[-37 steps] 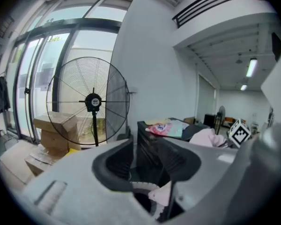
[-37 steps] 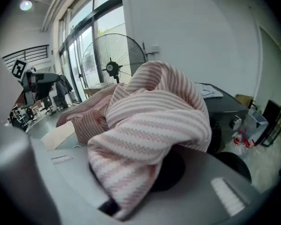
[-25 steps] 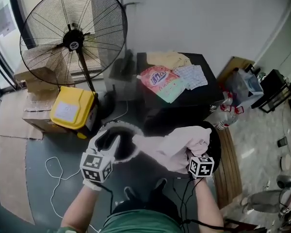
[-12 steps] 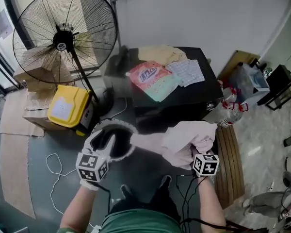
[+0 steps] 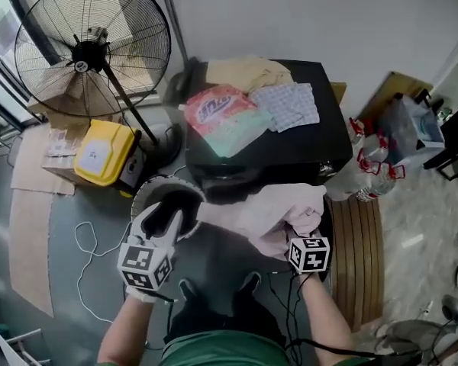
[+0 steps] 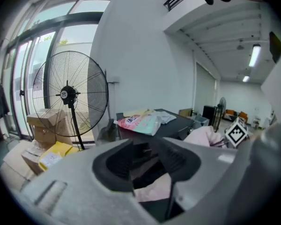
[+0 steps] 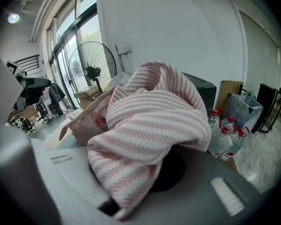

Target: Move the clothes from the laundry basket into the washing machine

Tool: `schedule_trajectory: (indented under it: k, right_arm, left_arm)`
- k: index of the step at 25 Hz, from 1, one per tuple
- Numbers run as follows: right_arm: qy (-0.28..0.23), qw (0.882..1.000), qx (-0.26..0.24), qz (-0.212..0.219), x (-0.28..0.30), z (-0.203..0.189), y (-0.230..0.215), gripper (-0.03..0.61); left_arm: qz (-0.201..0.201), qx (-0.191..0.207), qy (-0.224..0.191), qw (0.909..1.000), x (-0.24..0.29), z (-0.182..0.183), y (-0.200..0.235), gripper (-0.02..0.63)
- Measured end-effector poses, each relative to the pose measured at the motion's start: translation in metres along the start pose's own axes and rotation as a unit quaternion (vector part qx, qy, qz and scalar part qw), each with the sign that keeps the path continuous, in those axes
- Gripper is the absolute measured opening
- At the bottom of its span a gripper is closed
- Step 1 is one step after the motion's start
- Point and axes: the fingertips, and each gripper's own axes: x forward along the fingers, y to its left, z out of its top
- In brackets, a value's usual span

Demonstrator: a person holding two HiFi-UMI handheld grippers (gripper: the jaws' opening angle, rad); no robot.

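Note:
A pink-and-white striped garment hangs bunched in front of me, with my right gripper shut on it; in the right gripper view the garment drapes over both jaws and hides them. One end of the cloth stretches left toward my left gripper. That gripper stands open, its black pads apart, and a bit of pink cloth shows below and beyond them, not pinched. Both grippers are just in front of a black box-shaped machine. A dark round rim shows under the garment; I cannot tell whether it is the basket.
On the black top lie a pink detergent bag, a checked cloth and a beige cloth. A large standing fan and a yellow box are at left. Water bottles and a wooden slat board are at right. Cables trail on the floor.
Both grippers have moved closer to the black machine, the right one carrying the striped garment along. The jaws of both look unchanged.

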Motion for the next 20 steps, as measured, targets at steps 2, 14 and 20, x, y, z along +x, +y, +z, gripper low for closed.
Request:
schedule_trajectory:
  k: [2,14,20]
  right_arm:
    - [0.006,1.0,0.005,0.005,0.011,-0.005,-0.007,0.068]
    - [0.034,0.998,0.058,-0.018,0.096,-0.043,-0.019,0.069]
    - [0.04,0.997,0.059,-0.014,0.137,-0.062,-0.015,0.069]
  left_arm:
    - [0.004,0.001,0.01,0.9999,0.004,-0.005,-0.007,0.166]
    - [-0.009,-0.009,0.016,0.9998,0.034,-0.025,0.018,0.166]
    - [-0.004,-0.011,0.017,0.9998,0.057,-0.041,0.032,0.166]
